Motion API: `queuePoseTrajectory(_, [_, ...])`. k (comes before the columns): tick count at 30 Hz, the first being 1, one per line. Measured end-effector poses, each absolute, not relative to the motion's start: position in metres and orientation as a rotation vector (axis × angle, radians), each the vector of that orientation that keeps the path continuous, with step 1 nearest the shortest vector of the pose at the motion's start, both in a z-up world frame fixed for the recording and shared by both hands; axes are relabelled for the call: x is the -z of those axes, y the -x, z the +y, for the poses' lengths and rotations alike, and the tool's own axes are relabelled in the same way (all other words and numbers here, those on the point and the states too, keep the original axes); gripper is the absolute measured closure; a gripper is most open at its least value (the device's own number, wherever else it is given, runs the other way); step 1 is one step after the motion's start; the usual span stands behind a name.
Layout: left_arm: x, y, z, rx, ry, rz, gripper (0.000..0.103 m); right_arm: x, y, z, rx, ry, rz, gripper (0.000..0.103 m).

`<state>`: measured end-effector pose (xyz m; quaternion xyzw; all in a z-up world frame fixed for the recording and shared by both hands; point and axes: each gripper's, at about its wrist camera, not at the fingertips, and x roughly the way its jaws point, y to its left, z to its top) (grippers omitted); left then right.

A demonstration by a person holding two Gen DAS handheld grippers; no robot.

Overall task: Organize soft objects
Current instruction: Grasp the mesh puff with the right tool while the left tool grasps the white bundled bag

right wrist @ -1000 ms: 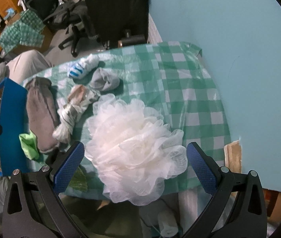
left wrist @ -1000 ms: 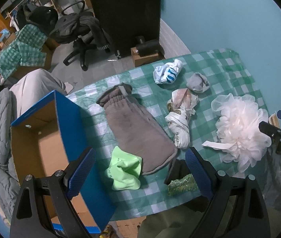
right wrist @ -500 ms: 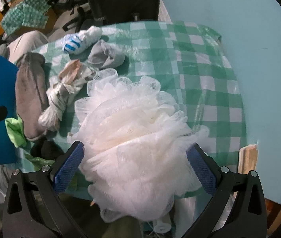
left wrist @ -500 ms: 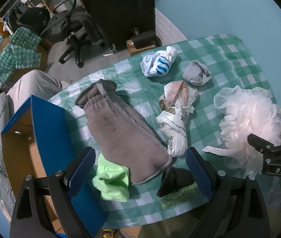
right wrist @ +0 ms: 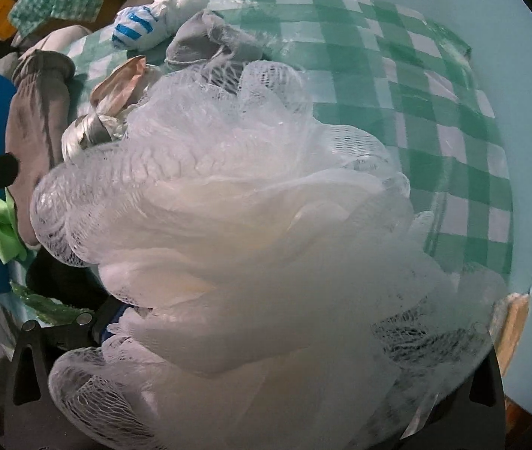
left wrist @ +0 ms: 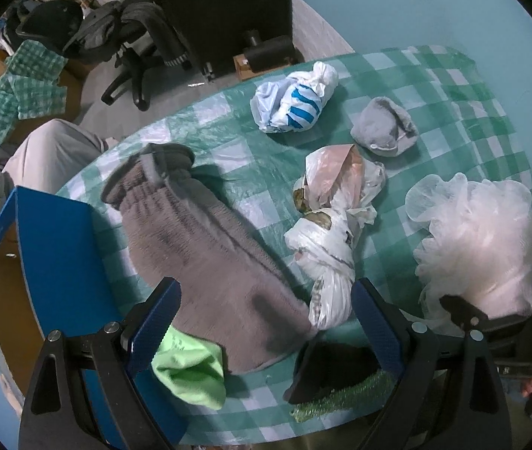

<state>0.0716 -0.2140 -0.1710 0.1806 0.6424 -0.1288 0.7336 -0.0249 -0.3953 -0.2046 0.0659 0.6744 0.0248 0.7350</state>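
Observation:
A white mesh bath pouf (right wrist: 258,225) fills the right wrist view and hides my right gripper's fingers; it sits between them. The pouf also shows in the left wrist view (left wrist: 479,236) at the table's right edge, with the right gripper's finger (left wrist: 464,311) against it. My left gripper (left wrist: 266,322) is open and empty above a grey fleece mitt (left wrist: 206,247). Around it lie a lime green cloth (left wrist: 191,371), a knotted white plastic bag (left wrist: 333,240), a blue-striped white bag (left wrist: 295,101), a grey sock (left wrist: 384,125) and a dark cloth with green tinsel (left wrist: 337,375).
A blue cardboard box (left wrist: 56,258) stands open at the table's left edge. The green checked tablecloth (left wrist: 453,86) ends at a light blue wall on the right. An office chair (left wrist: 131,37) and clothes stand on the floor behind.
My right gripper has pushed forward onto the pouf, which now fills its view and covers both fingers. My left gripper has moved forward and lower over the grey mitt.

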Motion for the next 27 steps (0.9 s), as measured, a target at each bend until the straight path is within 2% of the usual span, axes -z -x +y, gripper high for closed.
queuePoseTrajectory(3, [0.177,-0.075,-0.220,0.283,-0.398,1.424,0.010,0.208,0.026,-0.402,-0.077,-0.156,1.487,0.004])
queuePoseTrajectory(10, [0.190,-0.082,-0.238,0.298,-0.425,1.444,0.010,0.204,0.031,-0.413,-0.142,-0.191,1.460,0.036])
queuePoseTrajectory(12, [0.194,-0.085,-0.243,0.297,-0.435,1.450,0.010,0.196,0.032,-0.421,-0.142,-0.189,1.446,0.039])
queuePoseTrajectory(27, [0.224,-0.099,-0.269,0.283,-0.481,1.503,0.010,0.154,0.043,-0.476,-0.072,-0.240,1.373,0.042])
